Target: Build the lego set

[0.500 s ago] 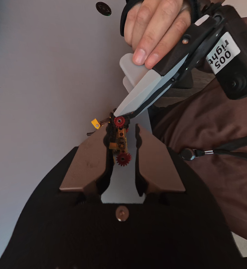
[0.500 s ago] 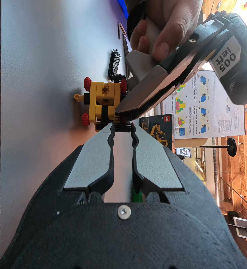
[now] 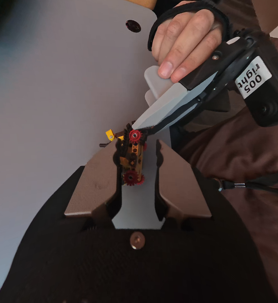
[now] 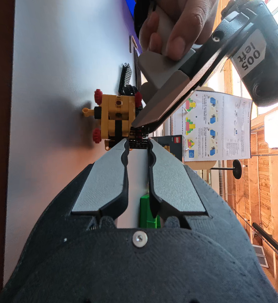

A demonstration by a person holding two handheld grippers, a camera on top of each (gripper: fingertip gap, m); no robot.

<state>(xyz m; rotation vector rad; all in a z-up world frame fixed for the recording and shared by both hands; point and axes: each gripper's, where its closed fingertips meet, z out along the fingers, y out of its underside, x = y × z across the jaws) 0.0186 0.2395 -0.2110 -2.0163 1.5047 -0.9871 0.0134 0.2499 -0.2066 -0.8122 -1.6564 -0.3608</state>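
Model [image 4: 117,118]: yellow body, red gears, black parts. It sits at the bench [image 3: 53,98] surface near the long edge by the person's brown sleeve [image 3: 233,155]. Cannot tell whether it rests on the bench or is held just off it.

Left gripper [image 3: 138,143]: fingers at a moderate gap, model standing between them. The model lies against one finger; the other finger is apart from it, with bare bench showing in the gap. Not clamped. In the right wrist view this gripper [image 4: 135,125] comes in edge-on from the upper right, its tip at the model's side, with a hand [image 4: 176,27] on its grey handle.

Right gripper [image 4: 138,142]: fingers narrow. A black beam [image 4: 138,145] at the model's end spans the gap, and both tips touch it. In the left wrist view it [image 3: 141,129] slants down from the upper right, with its tips at the model's far end beside a red gear [image 3: 135,135]. A hand [image 3: 184,41] grips the handle, with a black strap across the hand.

Model detail, left wrist view: a second red gear [image 3: 131,177] sits at the near end. A yellow peg [image 3: 110,134] sticks out sideways at the far end.

Also on the bench: a black grid plate [image 4: 126,77] just beyond the model, and a green block [image 4: 147,211] partly hidden behind the right fingers. A dark round disc [image 3: 133,25] is set near the rounded corner. Past the bench edge are a dark set box [image 4: 167,144] and a printed sheet [image 4: 217,127] with coloured brick drawings.
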